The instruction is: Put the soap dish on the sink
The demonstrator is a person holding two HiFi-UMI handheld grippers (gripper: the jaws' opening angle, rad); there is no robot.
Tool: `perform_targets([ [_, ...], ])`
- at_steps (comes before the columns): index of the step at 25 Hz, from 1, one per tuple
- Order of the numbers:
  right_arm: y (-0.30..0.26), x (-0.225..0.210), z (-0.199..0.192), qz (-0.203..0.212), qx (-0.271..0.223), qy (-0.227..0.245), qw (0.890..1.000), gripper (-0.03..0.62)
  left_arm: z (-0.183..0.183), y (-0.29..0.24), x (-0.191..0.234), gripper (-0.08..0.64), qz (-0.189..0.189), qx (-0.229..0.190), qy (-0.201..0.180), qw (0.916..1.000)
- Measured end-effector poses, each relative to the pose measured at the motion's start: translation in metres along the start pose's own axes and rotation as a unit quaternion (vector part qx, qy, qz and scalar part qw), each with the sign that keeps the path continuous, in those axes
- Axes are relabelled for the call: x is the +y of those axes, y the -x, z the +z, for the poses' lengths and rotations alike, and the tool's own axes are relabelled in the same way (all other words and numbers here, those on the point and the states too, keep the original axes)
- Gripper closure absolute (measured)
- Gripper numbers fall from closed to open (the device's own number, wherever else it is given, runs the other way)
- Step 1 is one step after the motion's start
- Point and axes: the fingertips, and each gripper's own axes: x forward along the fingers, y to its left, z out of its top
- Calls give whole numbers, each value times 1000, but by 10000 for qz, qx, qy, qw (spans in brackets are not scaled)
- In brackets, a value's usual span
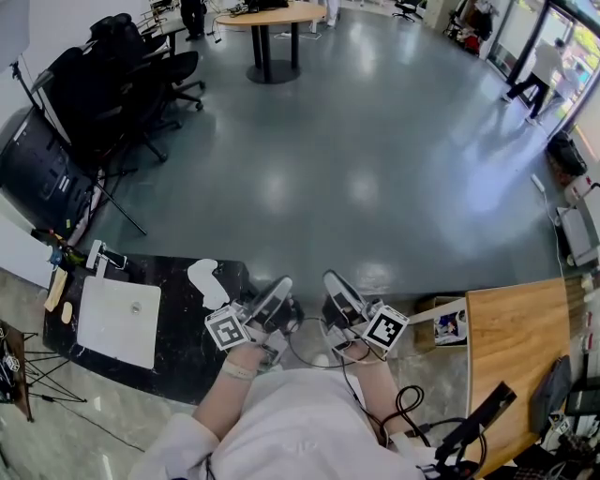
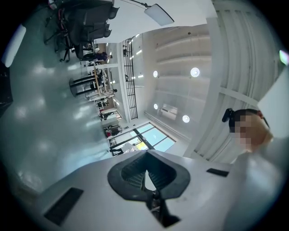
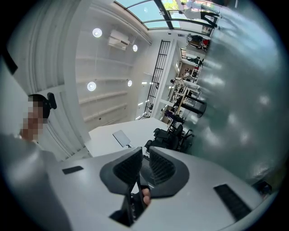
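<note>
You're holding the left gripper with its jaws shut on nothing and the right gripper barely parted, also empty. What looks like the soap dish is lying on the black counter at lower left, beside the sink. Reaching in with shut jaws risks knocking it away.

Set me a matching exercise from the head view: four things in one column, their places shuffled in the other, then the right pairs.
Things
1. sink
2. soap dish
3. round table
4. wooden desk

Places
A. far across the grey floor, at the top of the view
B. at the person's right, in the view's lower right
C. lying on the black counter, right of the sink
D. set into the black counter, at the view's left

Pairs: 1-D, 2-C, 3-A, 4-B
</note>
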Motion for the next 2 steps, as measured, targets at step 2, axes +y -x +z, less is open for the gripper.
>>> perform_targets([
  [2,0,-2,-1,-16,8,-16,10000,528,-3,0,2,554,53,76,-70,9999],
])
